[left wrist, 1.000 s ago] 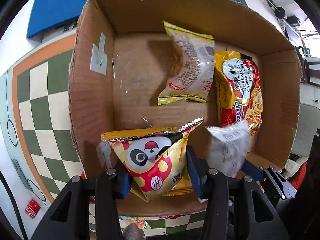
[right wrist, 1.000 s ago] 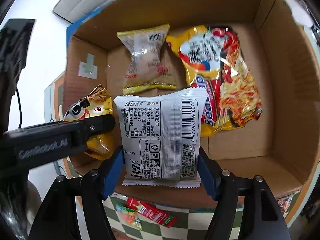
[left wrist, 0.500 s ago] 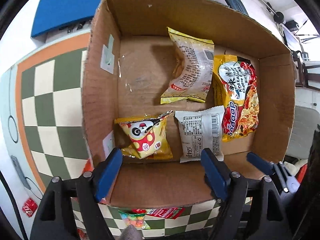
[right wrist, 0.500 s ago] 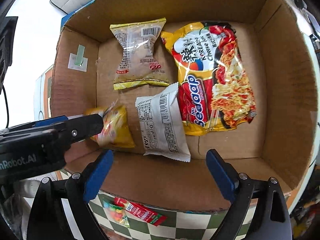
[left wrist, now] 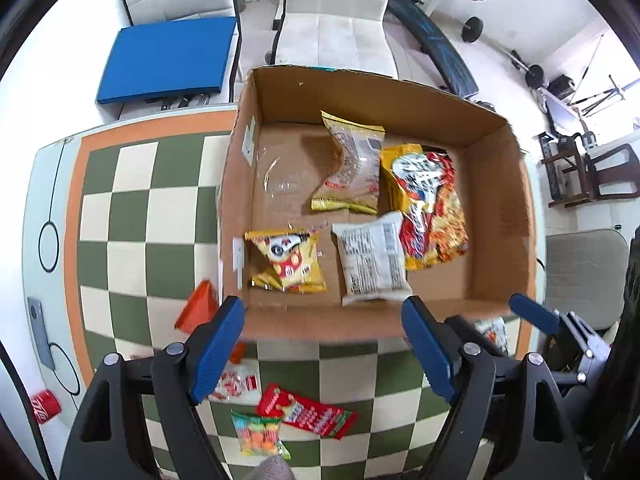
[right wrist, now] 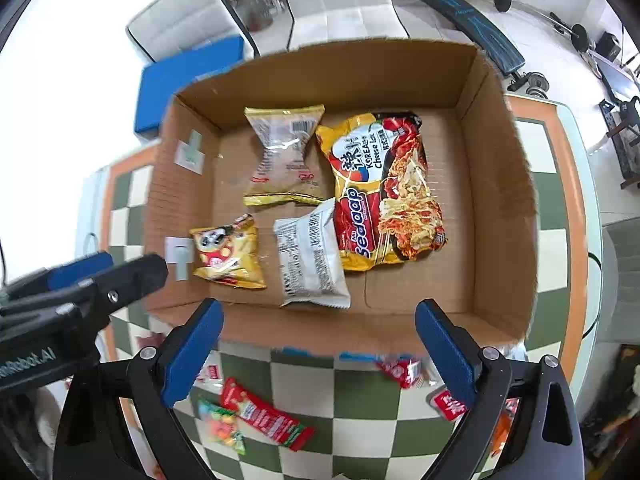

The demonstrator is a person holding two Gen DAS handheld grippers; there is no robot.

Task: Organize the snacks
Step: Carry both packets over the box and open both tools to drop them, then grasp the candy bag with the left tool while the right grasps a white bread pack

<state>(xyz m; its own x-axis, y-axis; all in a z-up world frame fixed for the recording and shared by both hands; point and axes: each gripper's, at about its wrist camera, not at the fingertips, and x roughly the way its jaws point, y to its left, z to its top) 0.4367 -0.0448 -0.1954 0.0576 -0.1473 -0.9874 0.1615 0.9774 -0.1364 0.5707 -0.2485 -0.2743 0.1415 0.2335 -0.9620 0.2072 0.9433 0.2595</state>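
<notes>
Snacks lie flat on the floor of the open cardboard box (left wrist: 500, 216), which sits on the checkered desk (left wrist: 132, 216). Against the box's far side rests a clear yellow-edged packet (left wrist: 352, 168), with a large red-and-yellow noodle pack (right wrist: 384, 192) just beside it on the right. Nearer the front wall lie a small yellow panda bag (left wrist: 290, 262) and a white packet (right wrist: 312, 258) with its printed back up; the white packet's edge touches the noodle pack.

Both grippers hang above the box's near wall and hold nothing. The left gripper (left wrist: 322, 346) has its blue fingers (left wrist: 218, 344) spread wide apart, and the right gripper (right wrist: 318, 354) likewise shows its fingers (right wrist: 444, 352) released and well apart.

On the desk in front of the box, more snacks wait: a red wrapper (right wrist: 266, 416) touching a small bag of colourful candy (right wrist: 218, 426), an orange packet (left wrist: 198, 308) by the box's left corner, and red-and-white sachets (right wrist: 400, 370) near the front wall. A red can (left wrist: 44, 406) lies at the desk's left edge.
</notes>
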